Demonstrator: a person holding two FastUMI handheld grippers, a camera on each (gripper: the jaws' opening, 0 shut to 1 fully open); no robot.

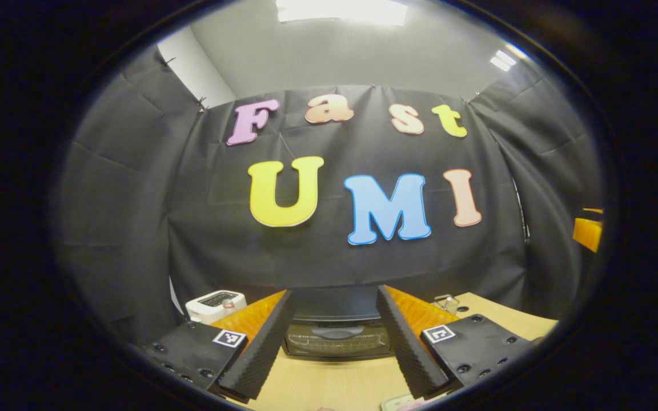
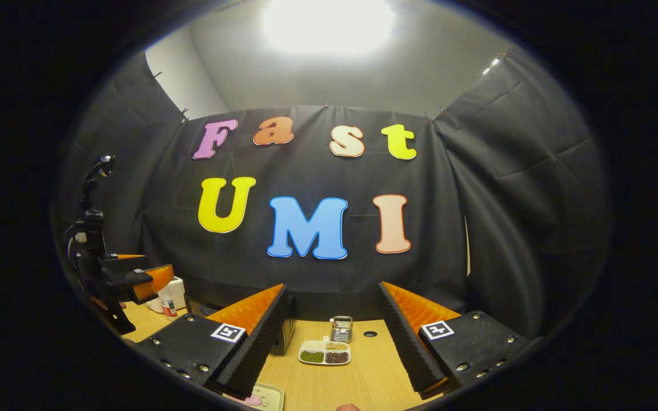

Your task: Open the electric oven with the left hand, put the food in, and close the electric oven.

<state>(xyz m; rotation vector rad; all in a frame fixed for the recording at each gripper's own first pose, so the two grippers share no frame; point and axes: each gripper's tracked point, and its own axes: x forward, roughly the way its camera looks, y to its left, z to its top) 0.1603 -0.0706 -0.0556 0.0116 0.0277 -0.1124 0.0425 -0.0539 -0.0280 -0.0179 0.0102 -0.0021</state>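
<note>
The black electric oven point(image 1: 337, 337) stands on the wooden table straight ahead in the left gripper view, door shut, with a curved handle across its top. My left gripper point(image 1: 334, 294) is open, one finger to each side of the oven and still short of it. In the right gripper view, my right gripper point(image 2: 332, 288) is open and holds nothing. Just below it, the corner of a small tray point(image 2: 263, 397) with something pink on it peeks in. The left gripper point(image 2: 149, 279) hovers at the far left there, and the oven's side point(image 2: 288, 331) shows behind a finger.
A divided dish of beans point(image 2: 324, 353) and a small metal basket point(image 2: 341, 328) sit mid-table. A white appliance point(image 1: 215, 302) stands left of the oven, with a small bottle point(image 2: 167, 305) near it. The wooden table point(image 2: 363, 377) runs back to the black cloth wall.
</note>
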